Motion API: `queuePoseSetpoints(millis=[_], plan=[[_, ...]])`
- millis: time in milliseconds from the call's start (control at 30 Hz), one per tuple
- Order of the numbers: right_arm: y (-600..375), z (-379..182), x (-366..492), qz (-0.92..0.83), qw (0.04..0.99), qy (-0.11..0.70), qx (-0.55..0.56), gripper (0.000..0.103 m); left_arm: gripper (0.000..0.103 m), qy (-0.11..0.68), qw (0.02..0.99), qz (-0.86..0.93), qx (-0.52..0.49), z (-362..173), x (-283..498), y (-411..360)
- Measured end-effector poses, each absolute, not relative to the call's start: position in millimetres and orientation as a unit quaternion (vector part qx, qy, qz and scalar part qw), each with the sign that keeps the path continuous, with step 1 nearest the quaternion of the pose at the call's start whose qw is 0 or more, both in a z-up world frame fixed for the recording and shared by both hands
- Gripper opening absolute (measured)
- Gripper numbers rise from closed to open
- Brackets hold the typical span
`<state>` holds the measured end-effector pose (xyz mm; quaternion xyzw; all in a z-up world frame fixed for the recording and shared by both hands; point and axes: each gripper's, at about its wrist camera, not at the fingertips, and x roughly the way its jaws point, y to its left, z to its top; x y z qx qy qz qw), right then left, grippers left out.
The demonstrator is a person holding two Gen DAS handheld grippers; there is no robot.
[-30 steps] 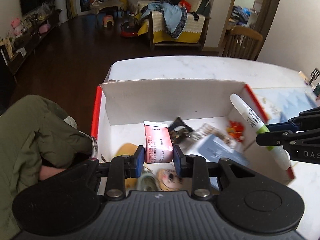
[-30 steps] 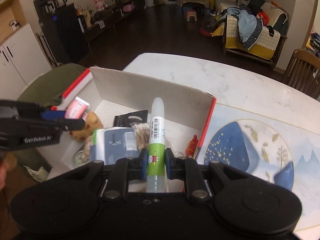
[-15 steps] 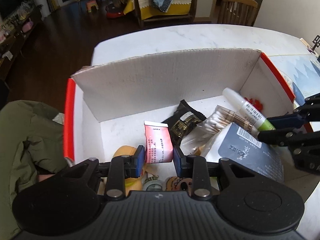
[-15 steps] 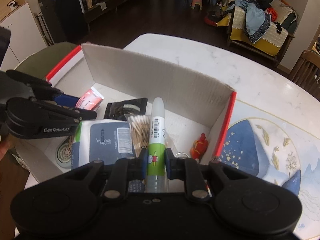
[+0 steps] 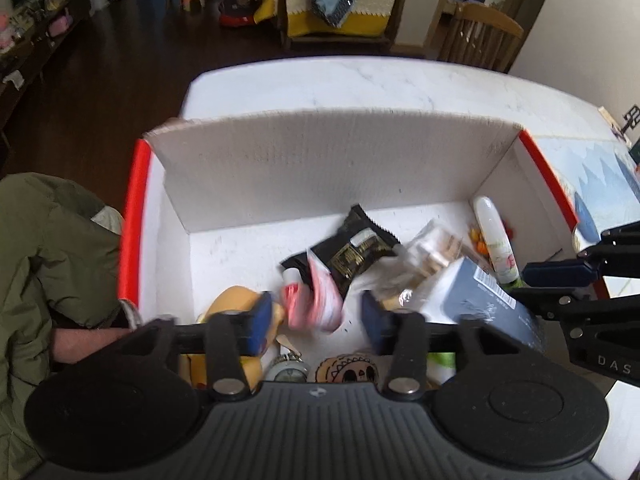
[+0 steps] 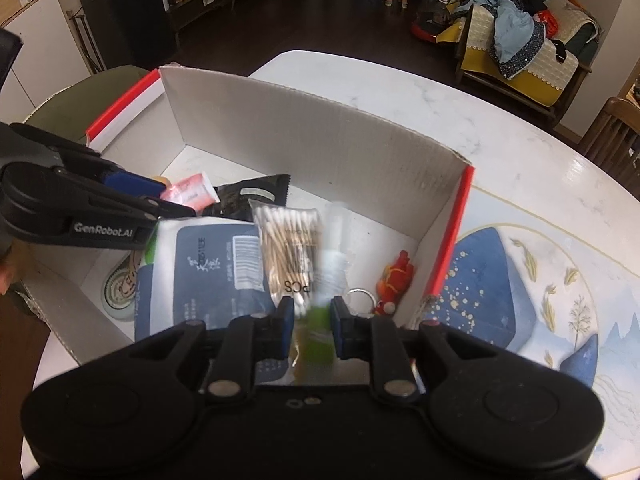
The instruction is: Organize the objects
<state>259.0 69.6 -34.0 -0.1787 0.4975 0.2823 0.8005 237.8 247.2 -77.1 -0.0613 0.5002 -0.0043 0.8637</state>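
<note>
A white cardboard box with red edges (image 5: 312, 168) (image 6: 304, 136) stands on the marble table. My left gripper (image 5: 316, 316) is open over the box; a blurred pink packet (image 5: 316, 300) (image 6: 192, 194) lies loose between its fingers. My right gripper (image 6: 313, 316) is open; the blurred white and green glue tube (image 6: 330, 272) (image 5: 494, 236) lies loose between its fingers inside the box. A black snack packet (image 5: 352, 250), a cotton swab bag (image 6: 288, 248) and a blue and white pouch (image 6: 208, 264) lie in the box.
A yellow toy (image 5: 232, 304), round stickers (image 5: 348, 370) and a red keychain figure (image 6: 396, 280) also lie in the box. A blue patterned placemat (image 6: 520, 280) lies right of the box. A green jacket (image 5: 48, 248) is at the left. A wooden chair (image 5: 480, 36) stands beyond the table.
Both grippers have opened. The pink packet has dropped from my left gripper and the glue tube from my right gripper into the box.
</note>
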Motion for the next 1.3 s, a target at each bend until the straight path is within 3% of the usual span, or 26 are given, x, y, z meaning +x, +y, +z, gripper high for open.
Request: queuePoseSetpoints(millis=[133,633,800,933,1067,1300], plan=[[61,-26,255,0.286,0.803,0.494,-0.173,0.02,0.07,0.478,0.875,-0.004,-0.074,-66,230,249],[39,19,214,0.341,0.813,0.448,-0.15,0.026,0.071,0.414,0.906,-0.004,-0.094,-18,177,239],[33,31,195,0.36,0.819,0.423,-0.147,0.031,0.076,0.39,0.917,0.005,-0.083,-6,155,228],[25,36,185,0.369,0.822,0.412,-0.135,0.04,0.076,0.375,0.923,0.005,-0.083,0,138,223],[13,40,174,0.374,0.828,0.401,-0.119,0.057,0.076,0.359,0.929,0.01,-0.089,4,122,220],[-5,48,158,0.386,0.84,0.37,-0.091,0.077,0.087,0.347,0.934,0.02,-0.085,10,101,212]])
